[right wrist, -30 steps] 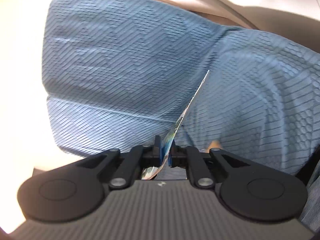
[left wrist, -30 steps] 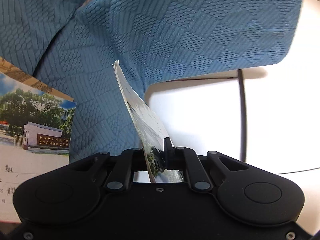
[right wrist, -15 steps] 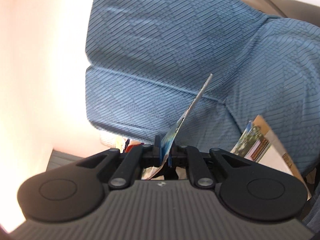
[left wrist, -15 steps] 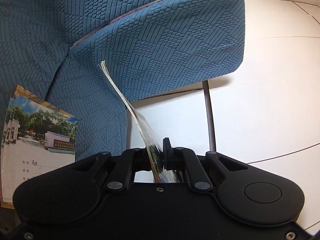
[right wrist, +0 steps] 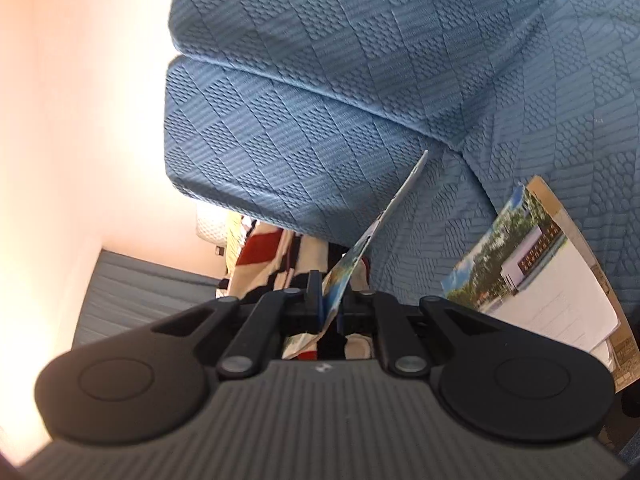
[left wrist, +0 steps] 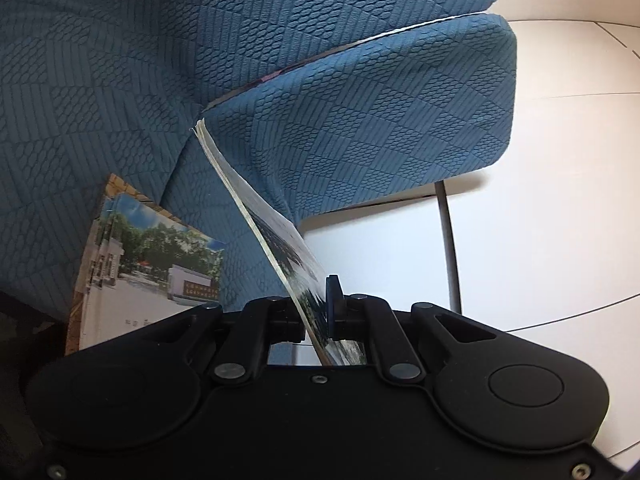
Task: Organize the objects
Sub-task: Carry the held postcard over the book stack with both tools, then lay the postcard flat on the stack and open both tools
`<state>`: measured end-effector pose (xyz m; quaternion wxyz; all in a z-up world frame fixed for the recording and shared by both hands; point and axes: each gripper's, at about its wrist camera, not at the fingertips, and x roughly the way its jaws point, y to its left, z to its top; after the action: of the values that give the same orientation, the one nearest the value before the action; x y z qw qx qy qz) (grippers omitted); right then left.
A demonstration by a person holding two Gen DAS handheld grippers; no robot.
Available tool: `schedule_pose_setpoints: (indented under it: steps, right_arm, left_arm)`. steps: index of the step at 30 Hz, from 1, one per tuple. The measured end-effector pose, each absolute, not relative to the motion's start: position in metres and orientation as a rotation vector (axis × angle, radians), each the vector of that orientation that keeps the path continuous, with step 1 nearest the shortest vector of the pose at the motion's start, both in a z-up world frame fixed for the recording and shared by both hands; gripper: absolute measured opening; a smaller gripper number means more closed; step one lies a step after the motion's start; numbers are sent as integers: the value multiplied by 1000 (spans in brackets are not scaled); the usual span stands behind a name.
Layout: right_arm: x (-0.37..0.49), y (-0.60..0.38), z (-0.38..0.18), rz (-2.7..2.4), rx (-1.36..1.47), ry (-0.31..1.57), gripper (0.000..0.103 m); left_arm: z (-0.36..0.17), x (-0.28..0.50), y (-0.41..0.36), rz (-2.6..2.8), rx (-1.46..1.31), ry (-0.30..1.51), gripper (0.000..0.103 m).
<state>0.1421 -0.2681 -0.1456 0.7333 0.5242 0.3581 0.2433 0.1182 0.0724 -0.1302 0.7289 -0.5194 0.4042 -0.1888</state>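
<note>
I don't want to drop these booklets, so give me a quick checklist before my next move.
1. Left tongs shut on thick booklet: ok.
2. Right tongs shut on thin booklet: ok.
3. Both booklets pinched only near one edge, far ends unsupported: not ok.
4. Other booklets lying on blue sofa: ok.
5. Where to set the held booklets down: cannot tell.
</note>
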Motion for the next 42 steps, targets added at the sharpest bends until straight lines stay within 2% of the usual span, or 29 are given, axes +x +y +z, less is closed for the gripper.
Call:
schedule_pose_setpoints:
  steps: [8, 16, 21, 22, 24, 25, 26, 30, 39, 42]
  right_arm:
    - [141, -255, -200, 489, 1088, 902, 11]
    - [132, -262, -230, 443, 1075, 936, 12]
    - [132, -262, -244, 397, 1047, 1034, 14]
    - [131, -263, -245, 382, 1039, 1050, 18]
    - [131, -264, -247, 331, 1021, 1088, 40]
    - [130, -264, -246, 312, 1003, 1098, 58]
    - [128, -265, -244, 303, 986, 1102, 65]
    - [122, -268, -233, 272, 923, 1113, 65]
    - [122, -251, -213, 242, 626, 1022, 64]
    - [127, -241, -217, 250, 582, 1026, 56]
  left_arm:
    - [-190, 112, 70, -316, -1089, 999, 10]
    - [-212, 111, 54, -302, -1013, 1058, 13]
    - [-227, 111, 51, -248, -958, 1147, 12]
    - [-230, 110, 52, -251, -962, 1161, 13]
    - [-233, 109, 54, -234, -948, 1186, 16]
    - [-234, 107, 55, -225, -935, 1197, 18]
    - [-234, 107, 55, -221, -926, 1204, 21]
    - [-230, 100, 57, -190, -840, 1215, 34]
    - [-211, 95, 56, -152, -663, 1186, 39]
    - [-209, 97, 56, -146, -653, 1164, 39]
